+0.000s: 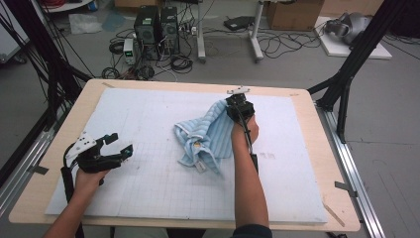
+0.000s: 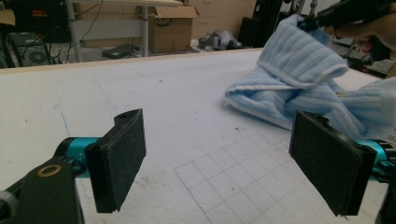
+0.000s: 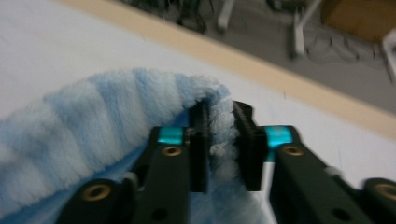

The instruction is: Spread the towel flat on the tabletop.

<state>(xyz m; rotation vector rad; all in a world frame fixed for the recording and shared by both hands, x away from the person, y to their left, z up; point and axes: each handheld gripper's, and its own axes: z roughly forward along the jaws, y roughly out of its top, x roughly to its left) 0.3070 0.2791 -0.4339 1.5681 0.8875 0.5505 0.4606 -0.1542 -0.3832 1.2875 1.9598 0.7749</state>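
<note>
A light blue striped towel (image 1: pixel 208 134) lies bunched on the white gridded mat (image 1: pixel 148 178), right of centre. Its far right corner is lifted off the mat. My right gripper (image 1: pixel 234 103) is shut on that corner, and in the right gripper view the fluffy towel edge (image 3: pixel 93 121) is pinched between the two black pads of the right gripper (image 3: pixel 219 140). The left gripper (image 1: pixel 119 145) rests near the mat's left side, open and holding nothing. In the left gripper view, the left gripper's (image 2: pixel 224 158) pads stand wide apart, facing the towel (image 2: pixel 299 60) and the right gripper (image 2: pixel 327 16) farther off.
The mat covers most of a wooden table (image 1: pixel 94 84). Beyond the far edge the floor holds computer towers (image 1: pixel 156 29), tangled cables, table legs (image 1: pixel 255 34) and cardboard boxes (image 1: pixel 292 15). Black frame posts (image 1: pixel 356 54) stand at both sides.
</note>
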